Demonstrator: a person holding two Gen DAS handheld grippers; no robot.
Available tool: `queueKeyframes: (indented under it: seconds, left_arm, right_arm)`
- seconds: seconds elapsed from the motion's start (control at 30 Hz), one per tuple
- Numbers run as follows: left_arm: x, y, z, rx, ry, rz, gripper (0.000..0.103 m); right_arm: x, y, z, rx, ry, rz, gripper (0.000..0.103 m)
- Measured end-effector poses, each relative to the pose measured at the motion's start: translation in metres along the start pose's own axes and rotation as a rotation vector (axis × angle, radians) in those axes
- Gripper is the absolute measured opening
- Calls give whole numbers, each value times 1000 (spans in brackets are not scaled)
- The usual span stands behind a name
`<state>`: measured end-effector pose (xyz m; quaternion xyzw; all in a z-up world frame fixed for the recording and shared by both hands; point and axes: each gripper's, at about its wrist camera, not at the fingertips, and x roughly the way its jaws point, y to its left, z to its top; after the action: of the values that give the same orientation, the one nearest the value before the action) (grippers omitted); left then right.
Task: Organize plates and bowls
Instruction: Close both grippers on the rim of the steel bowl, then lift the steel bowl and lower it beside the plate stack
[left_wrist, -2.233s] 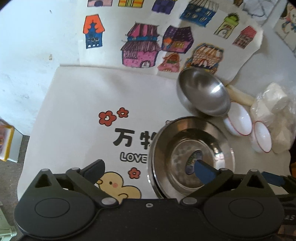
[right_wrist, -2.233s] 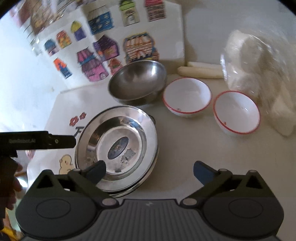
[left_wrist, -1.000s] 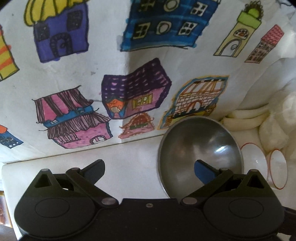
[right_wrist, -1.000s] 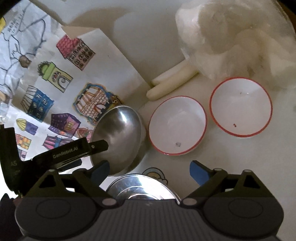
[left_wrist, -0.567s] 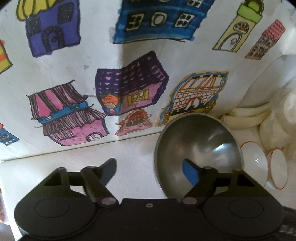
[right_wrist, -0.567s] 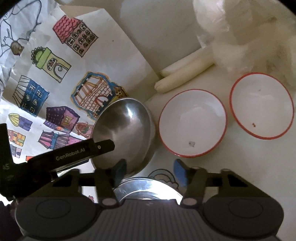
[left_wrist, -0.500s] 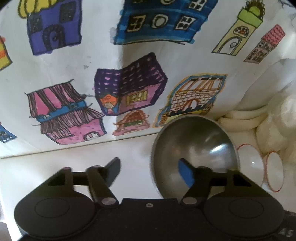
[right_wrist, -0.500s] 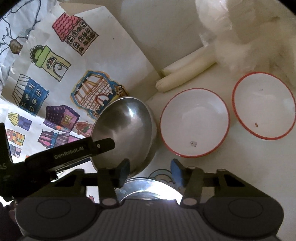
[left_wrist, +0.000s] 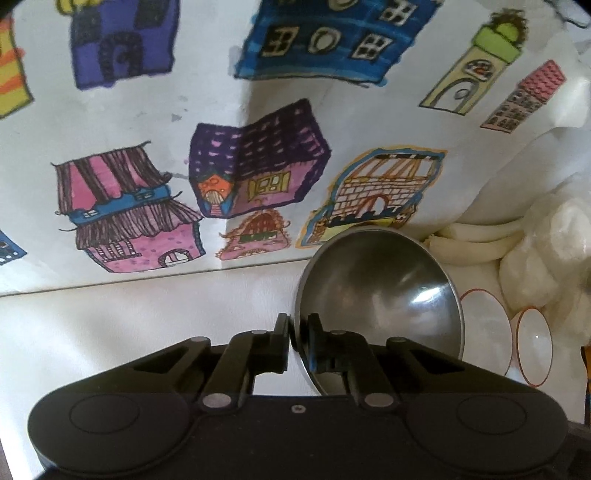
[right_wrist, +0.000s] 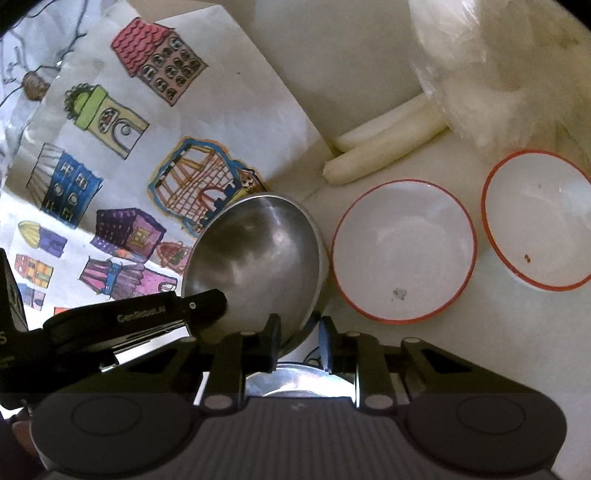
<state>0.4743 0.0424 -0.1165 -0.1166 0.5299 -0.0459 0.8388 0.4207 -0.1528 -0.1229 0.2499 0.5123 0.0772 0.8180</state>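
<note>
White tabletop (left_wrist: 110, 314); house drawings (left_wrist: 258, 177); steel bowl (left_wrist: 380, 295).

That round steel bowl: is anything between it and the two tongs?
Nothing visible. The left tongs are already shut on the rim of the round steel bowl, and the right tongs straddle its near edge, with one finger inside the rim.

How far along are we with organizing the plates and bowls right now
Early. Done: the steel plates already sit stacked, just visible below the right gripper. In hand: the left gripper is shut on the steel bowl rim; the right gripper's jaws straddle the opposite rim, narrowed, though contact is unclear. Left: the two red-rimmed white bowls lie side by side, separate, untouched.
</note>
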Motion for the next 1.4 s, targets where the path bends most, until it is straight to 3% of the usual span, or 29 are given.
queueKeyframes:
  seconds: [0.43,0.8,1.13,1.4]
  left_arm:
    - [-62,-27,-17,15,-132,-23,9]
    - [-88,-84,-64,0,-152,-88,9]
    - [-93,-134,-96,44,-105,-135,10]
    - [-74,-154,-134,63,43,-130,13]
  right_arm:
    - [-54,1,-2,-134,-82,43,24]
    - [-122,-38,-15,-235,-103,34,24]
    - [-166,-85,-26,-275,-71,23,24]
    - [-178,-125,-41,-299,33,15,24]
